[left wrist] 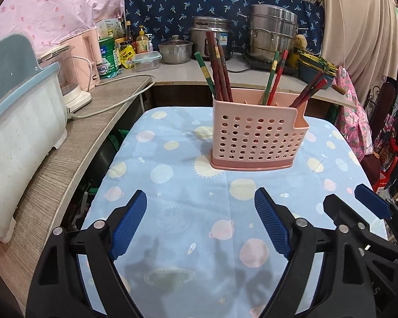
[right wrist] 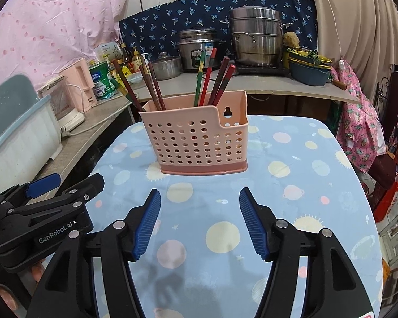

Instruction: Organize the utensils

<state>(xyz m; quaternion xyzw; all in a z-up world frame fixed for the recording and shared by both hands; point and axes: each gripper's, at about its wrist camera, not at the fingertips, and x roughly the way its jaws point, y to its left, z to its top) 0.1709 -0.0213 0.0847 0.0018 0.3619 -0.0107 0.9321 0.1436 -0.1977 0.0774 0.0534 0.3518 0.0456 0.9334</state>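
A pink perforated utensil holder (left wrist: 257, 137) stands upright on the table with the blue planet-print cloth (left wrist: 172, 185); it also shows in the right wrist view (right wrist: 196, 143). Several red, brown and green chopsticks (left wrist: 220, 71) stand in its compartments, also seen from the right wrist (right wrist: 212, 79). My left gripper (left wrist: 200, 222) is open and empty, low over the cloth in front of the holder. My right gripper (right wrist: 200, 220) is open and empty too, beside the left one. The right gripper shows at the right edge of the left wrist view (left wrist: 358, 206).
A wooden counter (left wrist: 66, 159) runs along the left with a white and blue bin (left wrist: 18, 122), a blender and a pink kettle. The back counter holds steel pots (left wrist: 270, 37), a rice cooker (left wrist: 212, 37), bottles and tins. Pink cloth hangs at the right (right wrist: 358, 127).
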